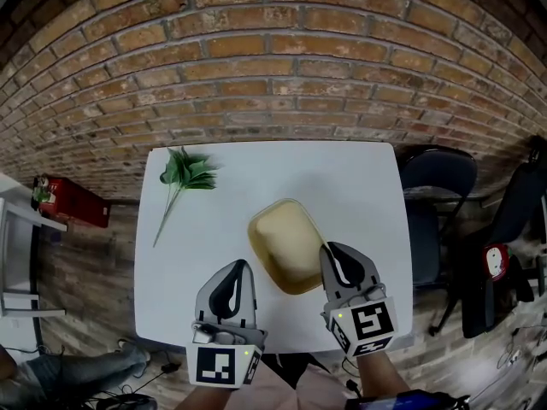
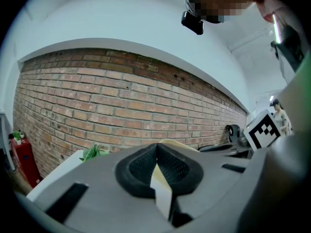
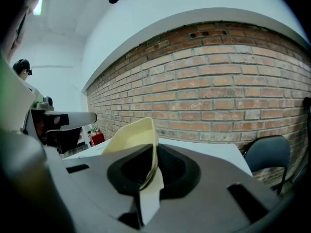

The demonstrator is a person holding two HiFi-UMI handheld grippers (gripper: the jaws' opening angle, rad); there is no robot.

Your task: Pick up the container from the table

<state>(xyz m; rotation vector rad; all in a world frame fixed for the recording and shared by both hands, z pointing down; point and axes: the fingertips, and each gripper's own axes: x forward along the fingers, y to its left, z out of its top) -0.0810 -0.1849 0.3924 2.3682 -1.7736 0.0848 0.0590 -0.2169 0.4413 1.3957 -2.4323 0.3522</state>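
A pale yellow, rounded container (image 1: 286, 242) hangs tilted above the white table (image 1: 342, 173). My right gripper (image 1: 328, 253) is shut on its near right rim. In the right gripper view the thin rim (image 3: 131, 135) runs down between the black pads (image 3: 172, 171). My left gripper (image 1: 243, 265) stands shut just left of the container's near left edge. I cannot tell whether it touches. In the left gripper view a strip of the container (image 2: 177, 144) shows just past the closed jaws of that gripper (image 2: 156, 152).
A green plant sprig (image 1: 184, 171) lies on the table's far left corner. A dark chair (image 1: 436, 178) stands to the right of the table and a red box (image 1: 73, 202) sits on the floor at the left. A brick wall (image 1: 273, 75) runs behind.
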